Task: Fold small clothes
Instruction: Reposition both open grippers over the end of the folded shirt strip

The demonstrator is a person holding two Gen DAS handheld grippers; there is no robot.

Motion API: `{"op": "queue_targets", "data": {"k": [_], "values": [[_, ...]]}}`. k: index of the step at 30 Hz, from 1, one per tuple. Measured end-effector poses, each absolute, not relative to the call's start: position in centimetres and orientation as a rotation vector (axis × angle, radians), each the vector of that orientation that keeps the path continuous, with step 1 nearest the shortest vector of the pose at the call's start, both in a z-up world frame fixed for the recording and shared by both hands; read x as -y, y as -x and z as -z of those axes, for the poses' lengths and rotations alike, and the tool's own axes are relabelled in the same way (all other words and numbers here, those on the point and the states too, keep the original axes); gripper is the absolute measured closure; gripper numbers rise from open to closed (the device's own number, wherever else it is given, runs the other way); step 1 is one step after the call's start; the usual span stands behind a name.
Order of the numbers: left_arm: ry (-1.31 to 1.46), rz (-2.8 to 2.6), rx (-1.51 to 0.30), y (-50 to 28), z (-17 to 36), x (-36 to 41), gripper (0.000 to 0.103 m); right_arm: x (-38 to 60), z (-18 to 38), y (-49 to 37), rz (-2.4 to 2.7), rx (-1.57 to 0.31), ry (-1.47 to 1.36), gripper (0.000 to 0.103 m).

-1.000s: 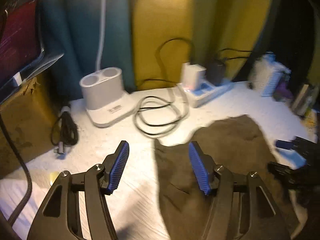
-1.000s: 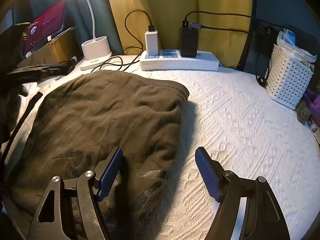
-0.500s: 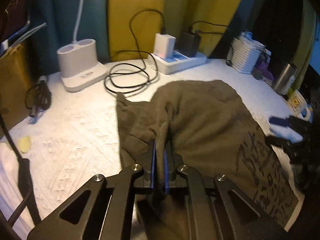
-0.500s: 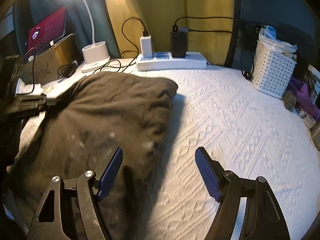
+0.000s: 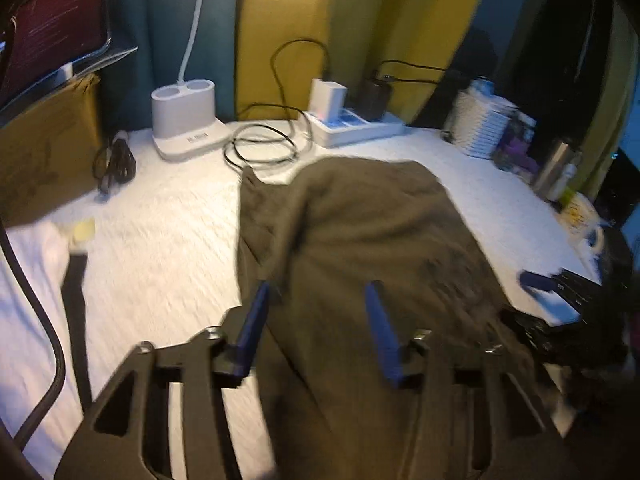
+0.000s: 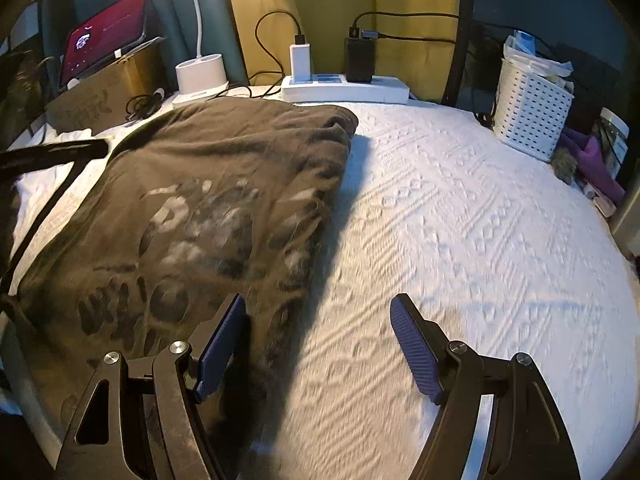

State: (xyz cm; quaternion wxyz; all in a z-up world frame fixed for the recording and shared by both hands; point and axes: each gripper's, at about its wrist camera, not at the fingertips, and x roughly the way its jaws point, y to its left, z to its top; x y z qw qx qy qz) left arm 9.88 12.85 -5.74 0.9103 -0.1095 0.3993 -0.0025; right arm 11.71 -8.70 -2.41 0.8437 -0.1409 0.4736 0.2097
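Observation:
An olive-brown shirt (image 5: 380, 220) with a dark print lies on the white textured cover (image 5: 160, 248), its left side folded over towards the middle. My left gripper (image 5: 316, 286) hovers over the near part of the shirt. Its jaws are opening and the blue pads stand apart, with cloth lying under them but not pinched. In the right wrist view the shirt (image 6: 224, 184) fills the left half. My right gripper (image 6: 318, 300) is wide open over the shirt's right edge, its left pad above cloth and its right pad above bare cover (image 6: 460, 208). The right gripper's blue tip (image 5: 552, 292) shows at the shirt's right side.
Along the back stand a white lamp base (image 5: 186, 116), a coiled black cable (image 5: 260, 148) and a power strip (image 6: 344, 88) with chargers. A cardboard box (image 5: 44, 148) and a tablet (image 6: 106, 36) are at the left. A white basket (image 6: 532, 116) and a metal bottle (image 5: 556, 168) are at the right.
Half a second ago my left gripper was shut on a fold of the shirt; now its jaws have parted and the cloth has dropped. The right gripper has shifted, still open.

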Motion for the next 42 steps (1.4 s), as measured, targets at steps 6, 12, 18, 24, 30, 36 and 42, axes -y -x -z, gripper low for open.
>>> {"op": "queue_targets", "data": {"k": [6, 12, 18, 24, 30, 36, 42], "values": [[0.241, 0.012, -0.888, -4.9, 7.1, -10.0, 0.051, 9.4, 1.9, -8.6, -0.451, -1.004, 0.286, 0.027], [0.18, -0.032, -0.921, -2.1, 8.2, -8.8, 0.051, 9.8, 2.0, -5.4, -0.461, -1.019, 0.301, 0.027], [0.235, -0.063, -0.921, -0.3, 9.7, -9.7, 0.051, 10.3, 1.9, -3.0, -0.448, -1.01, 0.304, 0.027], [0.214, -0.045, -0.864, 1.1, 10.2, -9.8, 0.049, 11.0, 1.7, -1.6, -0.434, -0.991, 0.302, 0.027], [0.163, -0.037, -0.844, 1.9, 10.4, -9.6, 0.049, 11.7, 1.6, -0.7, -0.435, -0.981, 0.298, 0.027], [0.196, -0.052, -0.863, 2.2, 8.6, -10.6, 0.051, 11.9, 1.3, -0.9, -0.434, -1.01, 0.297, 0.027], [0.161, -0.061, -0.78, 0.1, 5.7, -11.6, 0.051, 12.3, 0.0, -2.6, -0.409, -0.999, 0.28, 0.027]]}}
